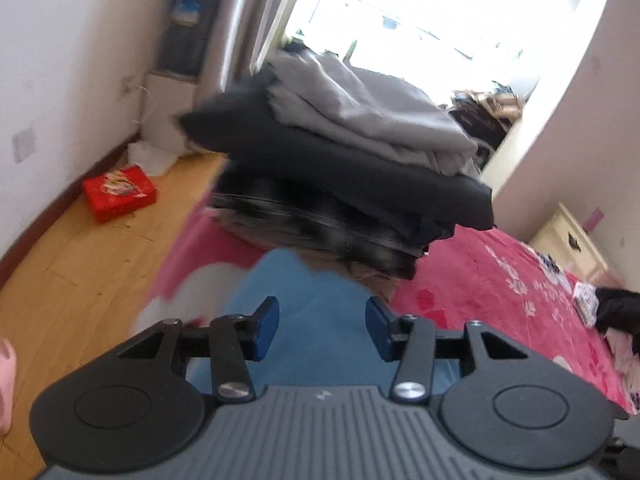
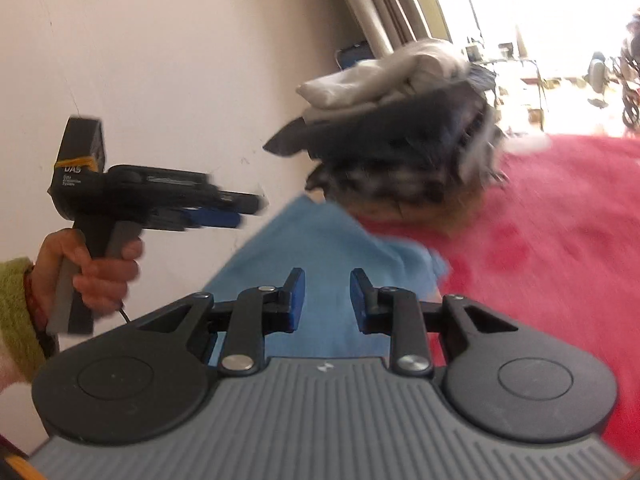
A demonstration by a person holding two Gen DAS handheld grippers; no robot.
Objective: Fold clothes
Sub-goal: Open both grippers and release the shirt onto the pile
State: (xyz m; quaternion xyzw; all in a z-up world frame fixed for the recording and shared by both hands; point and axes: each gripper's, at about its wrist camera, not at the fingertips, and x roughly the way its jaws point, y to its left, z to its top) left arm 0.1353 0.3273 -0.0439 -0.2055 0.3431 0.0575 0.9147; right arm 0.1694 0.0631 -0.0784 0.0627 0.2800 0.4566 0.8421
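Your left gripper (image 1: 322, 328) and right gripper (image 2: 327, 300) both stood apart, empty, over the blue garment (image 1: 316, 300), which ran toward twelve o'clock, ending against the folded stack (image 1: 340, 168).

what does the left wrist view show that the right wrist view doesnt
Only the left wrist view shows the wooden floor, a red box on it, and a cream cabinet.

Only the right wrist view shows the left gripper from the side, held in a hand with a green sleeve.

Both show the pile of folded clothes, the blue garment and the pink bedspread.
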